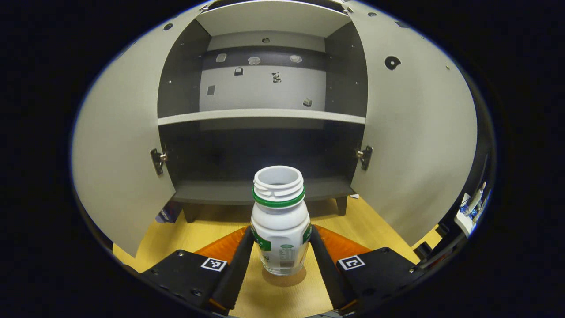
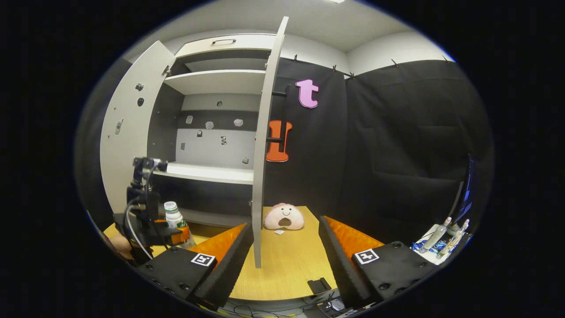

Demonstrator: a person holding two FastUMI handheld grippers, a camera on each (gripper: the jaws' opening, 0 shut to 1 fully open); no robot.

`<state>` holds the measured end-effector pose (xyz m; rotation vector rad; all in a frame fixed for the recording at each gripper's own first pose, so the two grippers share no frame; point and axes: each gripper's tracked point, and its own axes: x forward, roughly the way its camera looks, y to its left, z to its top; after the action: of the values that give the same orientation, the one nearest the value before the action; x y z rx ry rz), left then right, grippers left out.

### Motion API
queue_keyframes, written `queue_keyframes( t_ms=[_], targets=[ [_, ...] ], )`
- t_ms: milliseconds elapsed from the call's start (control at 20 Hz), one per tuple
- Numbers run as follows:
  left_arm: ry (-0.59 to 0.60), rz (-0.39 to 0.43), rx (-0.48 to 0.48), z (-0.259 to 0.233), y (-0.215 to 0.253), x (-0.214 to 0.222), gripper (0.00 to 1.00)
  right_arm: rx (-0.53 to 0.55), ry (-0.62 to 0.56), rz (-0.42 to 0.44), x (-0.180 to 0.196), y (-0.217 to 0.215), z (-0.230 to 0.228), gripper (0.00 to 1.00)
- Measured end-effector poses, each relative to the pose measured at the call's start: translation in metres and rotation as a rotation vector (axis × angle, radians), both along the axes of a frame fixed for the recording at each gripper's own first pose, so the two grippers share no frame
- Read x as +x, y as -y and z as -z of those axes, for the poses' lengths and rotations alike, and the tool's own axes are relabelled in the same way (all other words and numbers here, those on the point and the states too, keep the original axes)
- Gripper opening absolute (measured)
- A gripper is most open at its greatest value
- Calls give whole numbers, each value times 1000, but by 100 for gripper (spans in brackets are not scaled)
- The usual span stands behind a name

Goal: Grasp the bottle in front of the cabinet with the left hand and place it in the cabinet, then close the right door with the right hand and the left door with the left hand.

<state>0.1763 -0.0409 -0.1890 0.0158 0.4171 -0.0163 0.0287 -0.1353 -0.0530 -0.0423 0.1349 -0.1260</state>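
A white bottle (image 1: 280, 221) with a green neck ring and no cap stands upright on the wooden table (image 1: 198, 232), just in front of the open cabinet (image 1: 265, 115). My left gripper (image 1: 281, 232) is shut on the bottle, a finger pressing on each side of its body. Both cabinet doors are swung wide: the left door (image 1: 119, 154) and the right door (image 1: 415, 145). In the right gripper view my right gripper (image 2: 284, 222) stands open with nothing in it, facing the edge of the right door (image 2: 265, 145). The left gripper (image 2: 148, 221) and the bottle (image 2: 173, 217) show at the lower left there.
A pink plush toy (image 2: 284, 217) lies on the table beside the right door. Small bottles (image 2: 441, 238) sit on a stand at the far right. A small dark object (image 2: 318, 285) rests near the table's front edge. The cabinet's lower compartment (image 1: 260, 190) is dark and open.
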Motion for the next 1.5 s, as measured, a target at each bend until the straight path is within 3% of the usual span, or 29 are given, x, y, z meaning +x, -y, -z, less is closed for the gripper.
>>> queue_keyframes(
  t_ms=[400, 650, 700, 750, 900, 1100, 1250, 1300, 1500],
  targets=[
    [83, 45, -33, -114, -1, 32, 77, 27, 17, -35, 6, -8, -12, 98],
    [136, 47, -38, -172, -18, 80, 77, 30, 47, -24, 9, -6, -19, 98],
    [136, 40, -37, -178, -23, 90, 77, 33, 45, -19, 9, -4, -18, 94],
    [147, 37, -30, -188, -27, 102, 77, 38, 48, -11, 11, -1, -20, 98],
    [172, 50, 11, -214, -32, 136, 77, 53, 72, 18, 16, 8, -29, 94],
    [161, 58, 9, -222, -33, 179, 77, 50, 77, 40, 28, 16, -31, 98],
    [142, 64, 58, -215, -35, 208, 77, 50, 82, 60, 38, 25, -31, 94],
    [129, 66, 57, -209, -33, 217, 77, 52, 77, 65, 41, 27, -29, 98],
    [111, 66, 58, -198, -29, 236, 77, 43, 67, 73, 55, 33, -29, 94]
  ],
)
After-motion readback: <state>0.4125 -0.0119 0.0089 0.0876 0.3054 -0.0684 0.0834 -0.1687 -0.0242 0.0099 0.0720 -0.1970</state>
